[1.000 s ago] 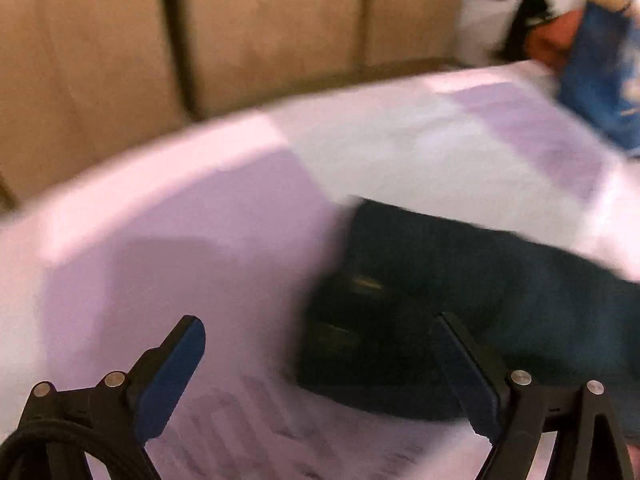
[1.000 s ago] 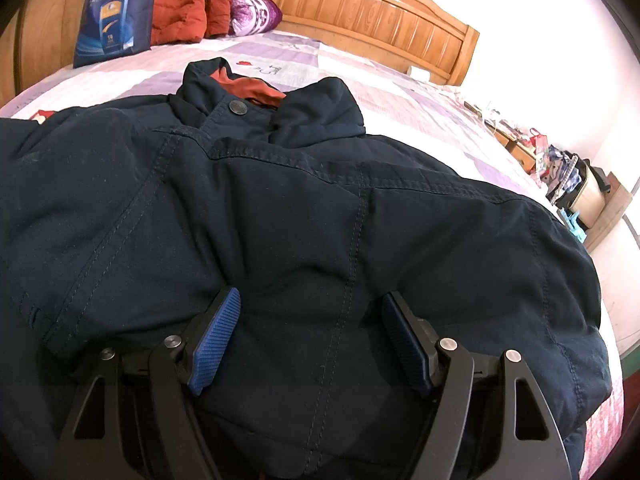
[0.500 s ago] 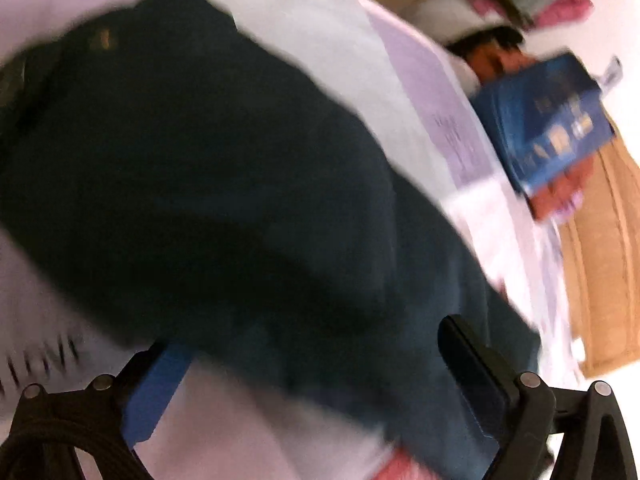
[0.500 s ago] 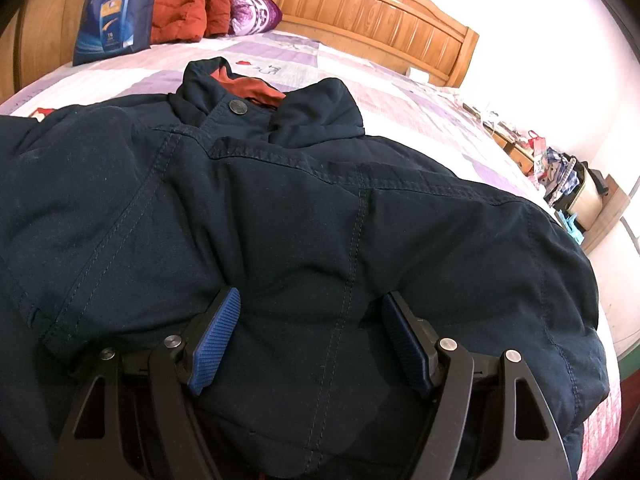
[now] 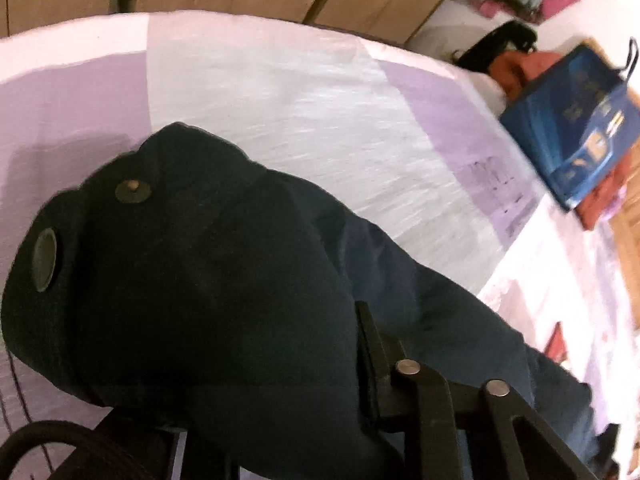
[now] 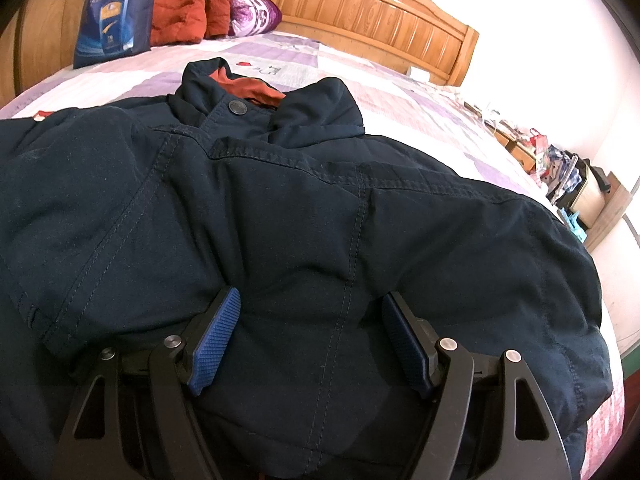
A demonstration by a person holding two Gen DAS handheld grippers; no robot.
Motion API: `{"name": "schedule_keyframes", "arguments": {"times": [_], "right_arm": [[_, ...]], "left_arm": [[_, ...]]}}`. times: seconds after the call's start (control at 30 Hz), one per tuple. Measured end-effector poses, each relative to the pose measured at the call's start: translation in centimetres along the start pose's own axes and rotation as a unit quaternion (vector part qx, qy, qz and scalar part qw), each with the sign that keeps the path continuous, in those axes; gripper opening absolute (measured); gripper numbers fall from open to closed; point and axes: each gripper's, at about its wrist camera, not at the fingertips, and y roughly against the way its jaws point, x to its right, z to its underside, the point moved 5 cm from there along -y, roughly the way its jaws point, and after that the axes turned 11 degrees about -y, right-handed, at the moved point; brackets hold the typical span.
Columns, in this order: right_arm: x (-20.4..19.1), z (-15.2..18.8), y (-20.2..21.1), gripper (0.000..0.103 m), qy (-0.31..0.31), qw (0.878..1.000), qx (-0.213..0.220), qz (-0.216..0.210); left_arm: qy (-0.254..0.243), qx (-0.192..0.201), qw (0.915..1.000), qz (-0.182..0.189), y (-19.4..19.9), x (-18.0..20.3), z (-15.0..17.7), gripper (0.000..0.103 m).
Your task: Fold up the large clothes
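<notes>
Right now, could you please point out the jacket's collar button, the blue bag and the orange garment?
Collar button [image 6: 237, 108], right wrist view, its centre.
Blue bag [image 6: 114, 20], right wrist view, printed front.
Orange garment [image 6: 188, 16], right wrist view, crumpled middle.

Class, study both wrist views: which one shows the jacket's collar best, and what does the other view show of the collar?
The right wrist view shows it best: the collar of the dark jacket stands open with its orange lining and a snap button. The left wrist view shows no collar, only a sleeve cuff of the jacket.
</notes>
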Motion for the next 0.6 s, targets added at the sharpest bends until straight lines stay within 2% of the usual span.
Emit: {"name": "schedule_keyframes", "arguments": {"times": [0.1, 0.23, 0.33, 0.4, 0.47, 0.6], "right_arm": [[0.0, 0.0, 0.0, 0.077, 0.0, 1.0, 0.0, 0.0], [0.0, 0.0, 0.0, 0.077, 0.0, 1.0, 0.0, 0.0], [0.0, 0.0, 0.0, 0.077, 0.0, 1.0, 0.0, 0.0], [0.0, 0.0, 0.0, 0.077, 0.0, 1.0, 0.0, 0.0], [0.0, 0.0, 0.0, 0.077, 0.0, 1.0, -0.001, 0.0], [0.4, -0.4, 0.0, 0.077, -0.008, 1.0, -0.013, -0.014]], "left_arm": [[-0.065, 0.051, 0.9966, -0.002, 3.2, 3.3, -0.9, 0.022], [-0.158, 0.091, 0.9833, 0.006, 7.3, 8.7, -2.6, 0.022], [-0.205, 0.115, 0.9714, 0.036, 10.2, 13.7, -3.4, 0.022], [-0.238, 0.127, 0.9606, 0.066, 12.1, 17.7, -3.3, 0.022], [-0.279, 0.132, 0.9452, 0.108, 13.6, 22.5, -2.1, 0.021], [-0.346, 0.115, 0.9127, 0.184, 15.1, 32.3, 3.1, 0.021]]}}
